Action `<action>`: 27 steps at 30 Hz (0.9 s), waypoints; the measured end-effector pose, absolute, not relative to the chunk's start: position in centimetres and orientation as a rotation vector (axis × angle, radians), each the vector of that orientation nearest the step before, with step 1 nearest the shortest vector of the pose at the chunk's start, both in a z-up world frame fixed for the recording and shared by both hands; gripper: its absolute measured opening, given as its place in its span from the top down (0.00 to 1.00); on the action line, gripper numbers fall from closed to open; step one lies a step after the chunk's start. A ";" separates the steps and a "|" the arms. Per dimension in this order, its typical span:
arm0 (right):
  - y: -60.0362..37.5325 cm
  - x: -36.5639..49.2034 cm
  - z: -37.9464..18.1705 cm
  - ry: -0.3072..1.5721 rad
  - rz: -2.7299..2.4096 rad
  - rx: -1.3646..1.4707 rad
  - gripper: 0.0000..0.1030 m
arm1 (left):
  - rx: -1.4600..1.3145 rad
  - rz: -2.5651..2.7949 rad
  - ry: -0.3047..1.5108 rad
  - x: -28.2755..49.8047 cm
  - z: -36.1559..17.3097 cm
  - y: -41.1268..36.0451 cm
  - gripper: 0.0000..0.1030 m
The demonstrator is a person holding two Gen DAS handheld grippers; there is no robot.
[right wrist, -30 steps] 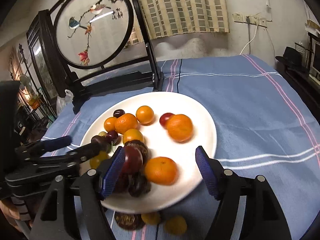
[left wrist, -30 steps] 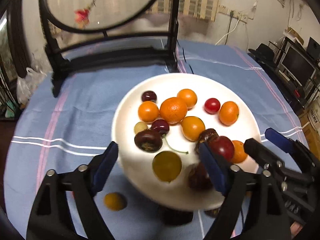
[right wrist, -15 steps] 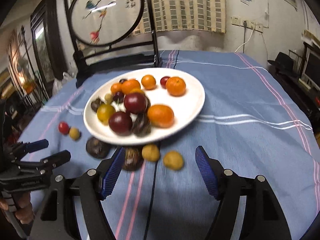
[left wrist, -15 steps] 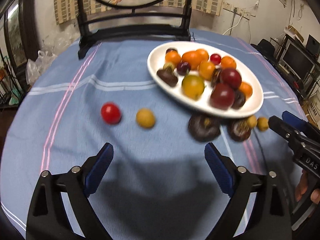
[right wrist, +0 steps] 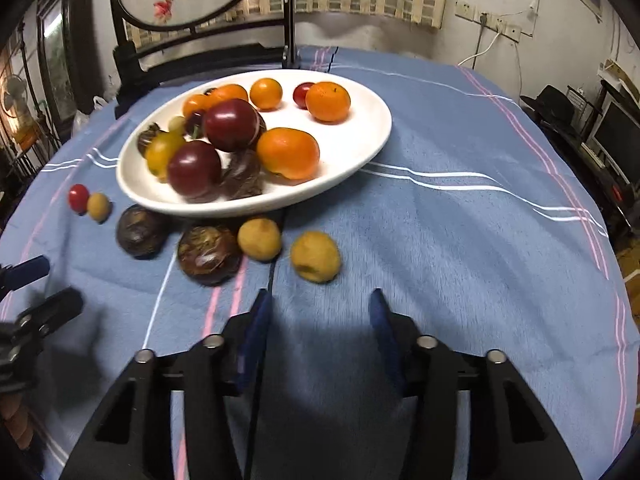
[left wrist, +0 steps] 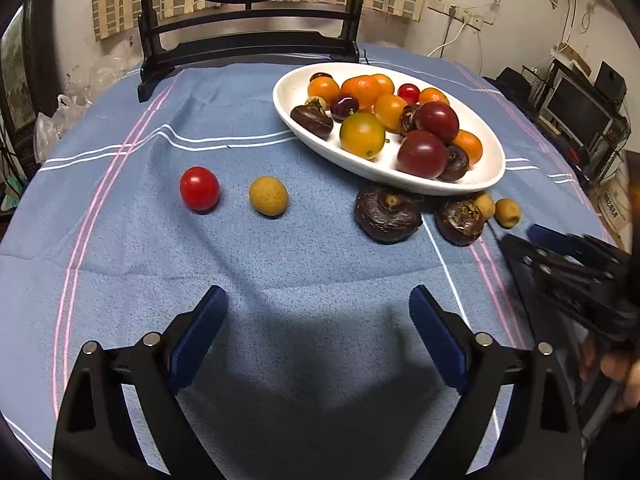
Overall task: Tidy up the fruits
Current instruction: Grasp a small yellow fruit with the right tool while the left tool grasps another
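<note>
**Fruit sorting: plate filled, six pieces loose on the cloth**

- **Plate** [left wrist: 288, 98]: white, shallow, on the blue cloth [left wrist: 280, 264] toward the table's far right part in the left view. It carries oranges, dark red plums, a yellow-green fruit, a cherry tomato and brown water chestnuts, heaped toward its near side. Judged to be the collection point, since most of the fruit lies there.
- **Red tomato** [left wrist: 199, 188] and **tan fruit** [left wrist: 268, 195]: side by side but apart, on bare cloth well left of the plate. Judged to be the left claw's natural pickings.
- **Chestnuts**: the left chestnut [right wrist: 140, 231] sits under the plate's near rim; the right chestnut [right wrist: 209, 254] lies just beside it.
- **Small tan fruits**: one [right wrist: 259, 239] touching or almost touching the right chestnut; another [right wrist: 315, 256] a little apart, straight ahead of the right claw.
- **Left claw** [left wrist: 318, 328]: spread wide, empty, above the cloth near the table's front edge, facing the loose pieces. Width suits any of them.
- **Right claw** [right wrist: 319, 338]: narrower gap, parted, holding nothing, lined up on the nearest tan fruit. Judged a preparatory aim for a small, round item likely to roll if nudged.
- **Screen** [left wrist: 248, 40]: black-framed, at the table's far edge, not involved.
</note>
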State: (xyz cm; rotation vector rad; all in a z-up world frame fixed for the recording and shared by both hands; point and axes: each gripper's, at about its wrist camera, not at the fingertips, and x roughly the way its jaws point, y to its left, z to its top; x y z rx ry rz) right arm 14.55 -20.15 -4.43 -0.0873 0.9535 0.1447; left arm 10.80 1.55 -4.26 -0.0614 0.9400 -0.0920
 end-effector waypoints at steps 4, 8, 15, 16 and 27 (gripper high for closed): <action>-19.8 16.1 -4.5 0.952 0.142 -0.097 0.64 | -0.070 -0.105 0.957 10.9 -4.5 1.5 0.13; -18.9 16.4 -4.4 0.926 0.153 -0.128 0.74 | -0.084 -0.099 0.967 11.0 -4.7 1.7 0.13; -20.1 14.4 -2.7 0.908 0.233 -0.004 0.75 | -0.085 -0.074 0.970 11.3 -4.8 2.0 0.13; -20.1 14.0 -2.4 0.899 0.251 0.008 0.75 | -0.076 -0.064 0.970 11.4 -4.9 2.0 0.13; -19.0 11.9 -1.3 0.864 0.365 -0.006 0.74 | -0.093 0.097 1.009 14.0 -4.8 4.2 0.22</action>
